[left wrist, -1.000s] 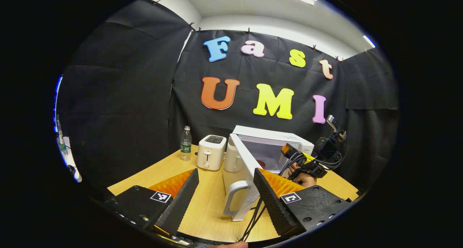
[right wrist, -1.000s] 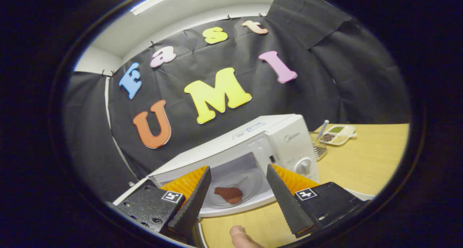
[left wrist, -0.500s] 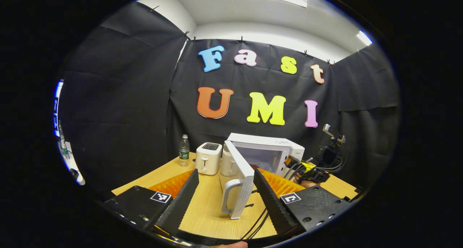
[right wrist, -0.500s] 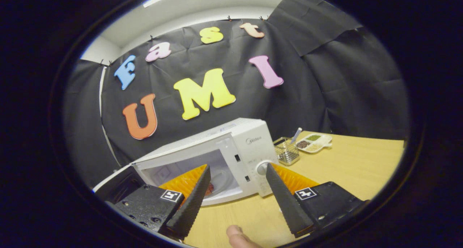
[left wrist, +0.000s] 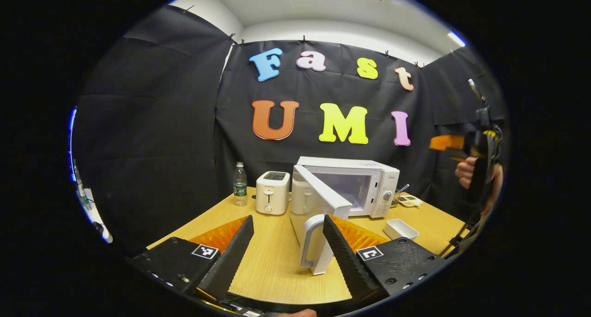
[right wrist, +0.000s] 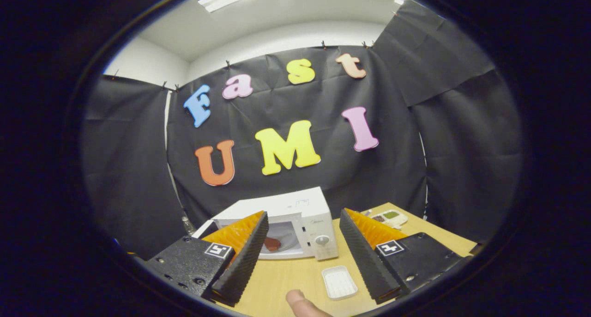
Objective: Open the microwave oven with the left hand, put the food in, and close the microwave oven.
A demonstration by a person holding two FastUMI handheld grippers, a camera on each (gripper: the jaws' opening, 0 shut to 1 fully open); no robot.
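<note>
The white microwave (left wrist: 369, 187) stands at the back of the wooden table with its door (left wrist: 323, 201) swung wide toward me. My left gripper (left wrist: 288, 257) is open, and the door handle (left wrist: 313, 240) lies between its fingers, close to the right one. A reddish piece of food (right wrist: 272, 244) lies inside the microwave (right wrist: 304, 215). My right gripper (right wrist: 300, 261) is open and empty, held well back from the oven. In the left gripper view the right gripper (left wrist: 445, 150) is raised at the far right in a hand (left wrist: 464, 171).
A white toaster (left wrist: 272, 192), a second white appliance (left wrist: 302, 199) and a water bottle (left wrist: 239, 184) stand left of the microwave. An empty white tray (left wrist: 401, 228) (right wrist: 339, 282) lies in front of it. A divided dish (right wrist: 390, 217) sits at the back right.
The right gripper has pulled back and up, away from the microwave, leaving the food inside. The door is still open, with its handle between the left fingers.
</note>
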